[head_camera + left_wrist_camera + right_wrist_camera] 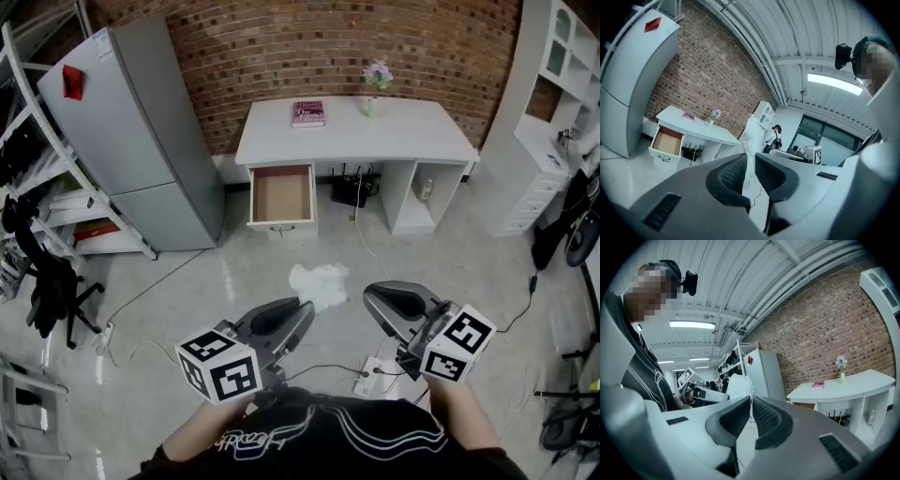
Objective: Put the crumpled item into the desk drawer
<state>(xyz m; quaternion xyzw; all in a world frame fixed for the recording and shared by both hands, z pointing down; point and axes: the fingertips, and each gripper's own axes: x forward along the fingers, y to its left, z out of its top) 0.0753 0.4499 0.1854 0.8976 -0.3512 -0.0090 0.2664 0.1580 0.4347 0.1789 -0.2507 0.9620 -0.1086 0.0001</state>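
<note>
- Crumpled item (pixel 320 284): a thin, white, wrinkled wad with ragged edges, loosely bunched. We cannot tell whether it is paper or plastic.
- We see it held up over the floor (pixel 187 281) in front of the bench (pixel 403 136). It is well apart from the drawer (pixel 281 195) and sits right at the tips of the left tool (pixel 750 165).
- Our left tool is clenched on the item. Its ribbed pads stand almost together, with a narrow strip of the white stuff pinched between them, and the rest of the wad rises above the tips.
- Our right tool (pixel 751 409) has its jaws drawn together with only a sliver between them, and it grasps nothing. It hangs beside the left tool, near the item but not touching it.
- The drawer stands pulled out under the front edge of the bench at its left end, brown inside.
- On the bench, a pink book (pixel 308 113) lies by the back edge and a small vase of flowers (pixel 377 89) stands to its right.
</note>
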